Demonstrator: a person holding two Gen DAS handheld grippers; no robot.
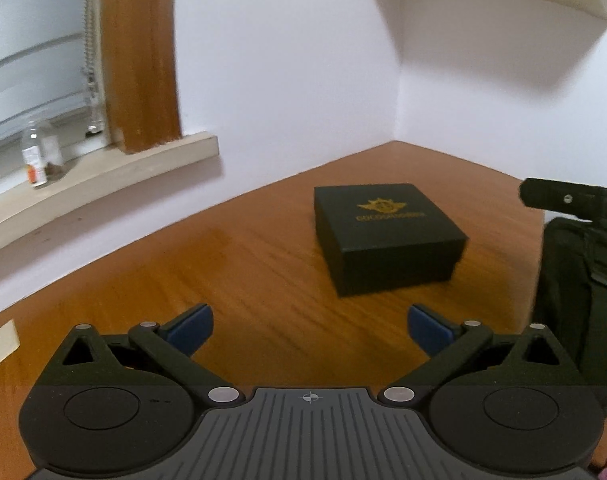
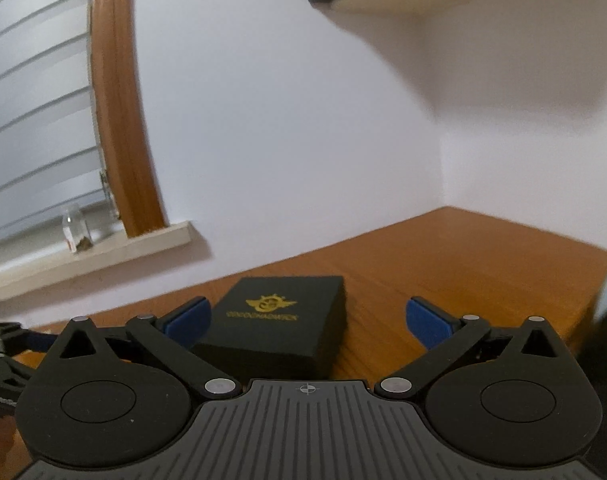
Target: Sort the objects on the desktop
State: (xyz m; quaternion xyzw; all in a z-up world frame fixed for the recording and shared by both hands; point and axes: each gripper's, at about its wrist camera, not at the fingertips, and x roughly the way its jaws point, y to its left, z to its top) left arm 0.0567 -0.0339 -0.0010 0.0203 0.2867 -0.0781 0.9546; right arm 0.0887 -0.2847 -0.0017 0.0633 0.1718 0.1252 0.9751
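Both my grippers, left and right, jaws wide, empty; black box on table at 12 o'clock.

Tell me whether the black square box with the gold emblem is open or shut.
Shut. The black square box with the gold emblem has its lid seated flush on the base all round, standing flat on the brown wooden desk.

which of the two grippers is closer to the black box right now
The right gripper: in its view the black box sits just beyond its open fingers. From the left gripper, the box lies well ahead across bare desk.
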